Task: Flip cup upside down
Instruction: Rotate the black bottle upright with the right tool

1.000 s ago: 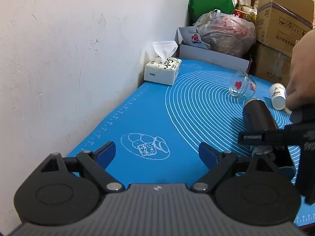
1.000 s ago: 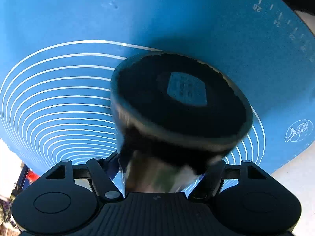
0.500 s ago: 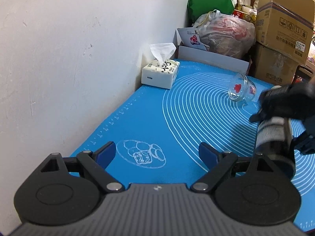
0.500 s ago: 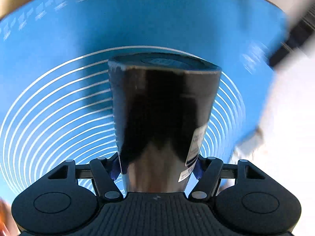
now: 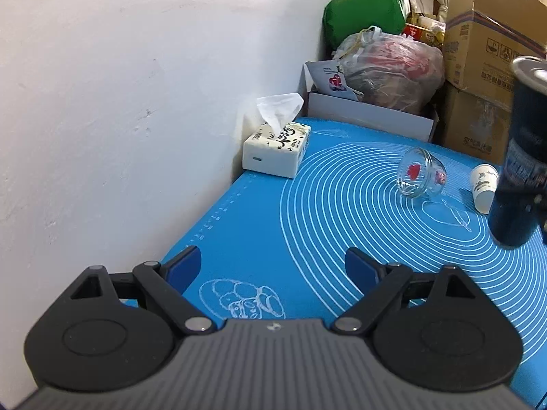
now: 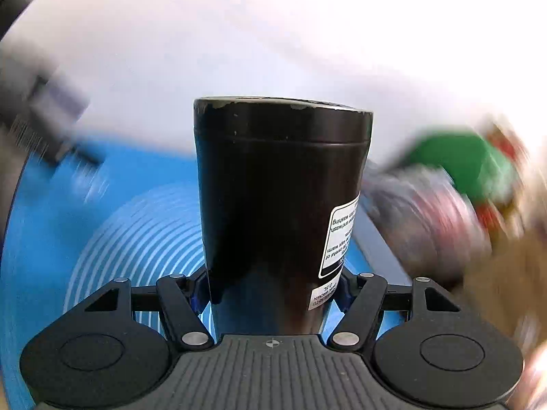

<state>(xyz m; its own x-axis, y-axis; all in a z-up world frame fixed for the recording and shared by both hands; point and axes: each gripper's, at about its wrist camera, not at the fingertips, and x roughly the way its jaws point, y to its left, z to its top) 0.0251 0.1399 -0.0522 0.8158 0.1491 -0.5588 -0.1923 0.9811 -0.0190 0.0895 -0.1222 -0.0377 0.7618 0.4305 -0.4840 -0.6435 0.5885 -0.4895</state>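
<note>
A tall black cup [image 6: 280, 212] with a white label fills the right wrist view. My right gripper [image 6: 271, 294] is shut on it, blue pads on both sides, and holds it in the air with its flat base pointing away from the camera. The same cup [image 5: 519, 157] shows at the right edge of the left wrist view, held roughly vertical above the blue mat [image 5: 307, 225], its lower end near the mat. My left gripper [image 5: 273, 266] is open and empty, low over the mat's near left part.
A tissue box [image 5: 277, 150] stands by the white wall. A glass jar [image 5: 418, 172] and a small paper cup [image 5: 483, 184] lie on their sides on the mat. A plastic bag [image 5: 389, 68], cardboard boxes [image 5: 489, 51] and a white box [image 5: 369, 112] crowd the far end.
My right gripper has swung the black cup from lying flat over the mat to roughly vertical, base end up. The left gripper has barely moved and stays open.
</note>
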